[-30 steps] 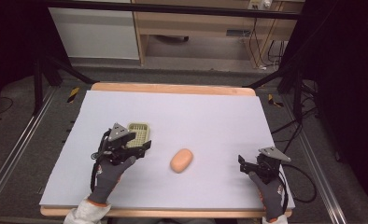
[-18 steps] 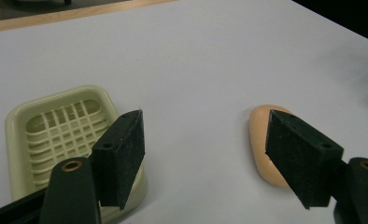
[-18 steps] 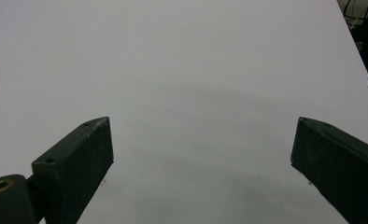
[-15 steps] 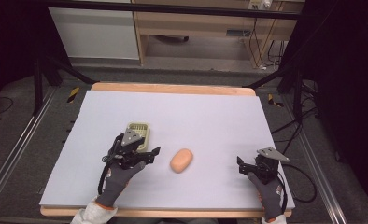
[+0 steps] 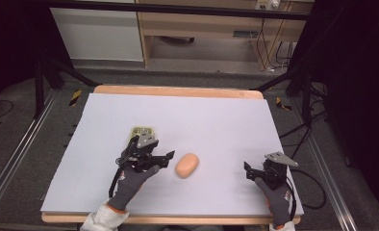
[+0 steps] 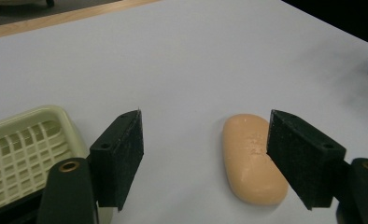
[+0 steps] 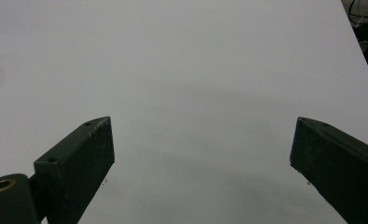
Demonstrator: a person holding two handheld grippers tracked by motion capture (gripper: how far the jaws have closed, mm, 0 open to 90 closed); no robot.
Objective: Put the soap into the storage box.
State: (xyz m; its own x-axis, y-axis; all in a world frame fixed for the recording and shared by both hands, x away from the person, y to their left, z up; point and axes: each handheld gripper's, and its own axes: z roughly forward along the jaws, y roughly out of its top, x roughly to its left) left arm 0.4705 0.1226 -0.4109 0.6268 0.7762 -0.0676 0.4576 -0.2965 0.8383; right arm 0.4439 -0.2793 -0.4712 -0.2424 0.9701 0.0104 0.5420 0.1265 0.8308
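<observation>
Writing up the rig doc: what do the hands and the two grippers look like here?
Both hands wear dark grey gloves with an orange band at the cuff; a white sleeve shows on the left arm. The left gripper and right gripper are black, each topped by a grey three-cornered plate. Their jaws are blocky black pads with small holes, on arms with brass-coloured rivets. A black cable loops from the right gripper.

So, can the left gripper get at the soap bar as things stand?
Probably yes. The left gripper is open, its jaws spread wide, and the soap bar lies on bare table just ahead, partly behind one jaw. The soap dish sits off to the side, not between them.
</observation>
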